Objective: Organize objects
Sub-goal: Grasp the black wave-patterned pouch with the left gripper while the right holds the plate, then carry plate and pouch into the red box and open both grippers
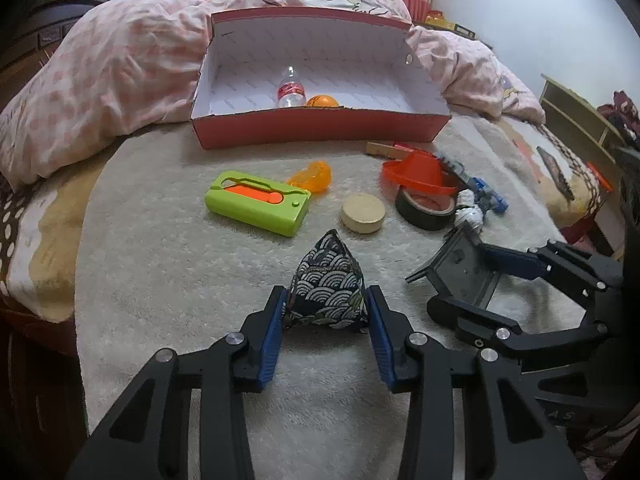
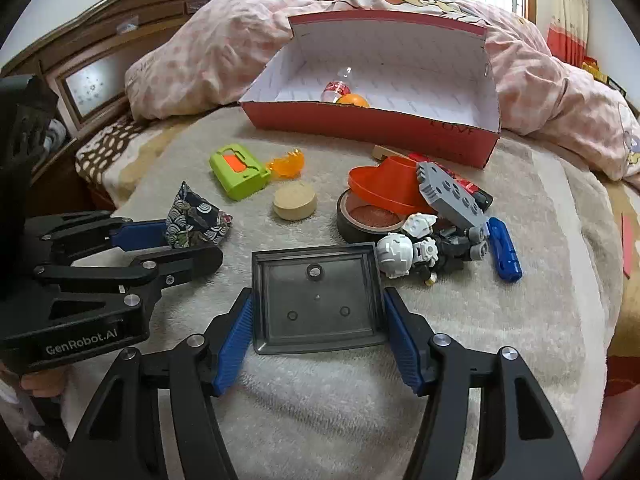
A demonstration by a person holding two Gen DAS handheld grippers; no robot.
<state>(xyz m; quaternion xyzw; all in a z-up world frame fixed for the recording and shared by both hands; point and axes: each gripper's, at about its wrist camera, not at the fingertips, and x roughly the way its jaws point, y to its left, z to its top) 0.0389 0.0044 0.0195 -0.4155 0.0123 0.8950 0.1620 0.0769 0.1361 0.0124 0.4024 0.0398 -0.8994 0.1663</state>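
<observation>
nearest the left wrist camera, the left gripper brackets a small patterned pouch on the bed's pale blanket. its blue pads sit against the pouch's lower sides, so it looks closed on the cloth, though how firm the hold is cannot be told. in the right wrist view the right gripper straddles a dark plastic tray lying flat on the blanket, its pads at the tray's side walls; whether they press or merely flank it cannot be told.

the goal appears to be the red cardboard box standing open at the far edge of the blanket, against the pink quilt. a water bottle and an orange ball already lie inside. still outside are a green case, an orange clear piece, a tan disc, a tape roll, an orange cone leaning on the roll, and a toy robot just beside the tray.

to do this step well, the left gripper should squeeze the soft pouch low and evenly so it does not slip out upward, then lift clear of the green case before travelling to the box. the tray is stiff and shallow, so its grip should be square on both walls and raised level, away from the toy robot touching its corner.
</observation>
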